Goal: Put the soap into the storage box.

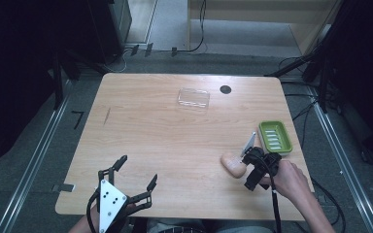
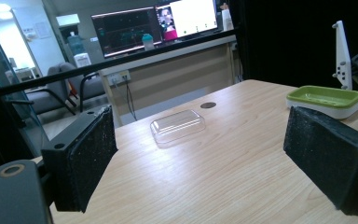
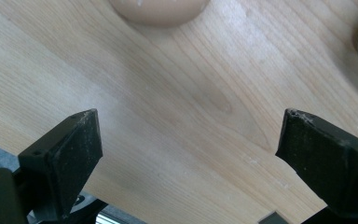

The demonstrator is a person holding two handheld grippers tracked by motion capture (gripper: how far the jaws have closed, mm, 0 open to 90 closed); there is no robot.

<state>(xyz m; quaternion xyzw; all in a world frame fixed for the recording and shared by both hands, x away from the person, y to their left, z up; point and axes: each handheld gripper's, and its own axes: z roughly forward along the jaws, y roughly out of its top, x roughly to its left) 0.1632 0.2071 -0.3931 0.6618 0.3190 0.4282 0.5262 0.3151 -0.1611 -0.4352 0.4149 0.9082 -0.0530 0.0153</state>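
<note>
soap cut off by top edge

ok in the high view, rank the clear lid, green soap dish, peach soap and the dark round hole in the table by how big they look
1. Clear lid and green soap dish: similar in footprint, too close to rank.
2. Peach soap, partly hidden by the right hand-held gripper, so its full size is unsure.
3. Dark round hole, clearly smallest.

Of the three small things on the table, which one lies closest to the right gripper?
The pale soap bar, just beside the right gripper. The green soap dish sits farther off, and the clear lid lies far across the table.
</note>
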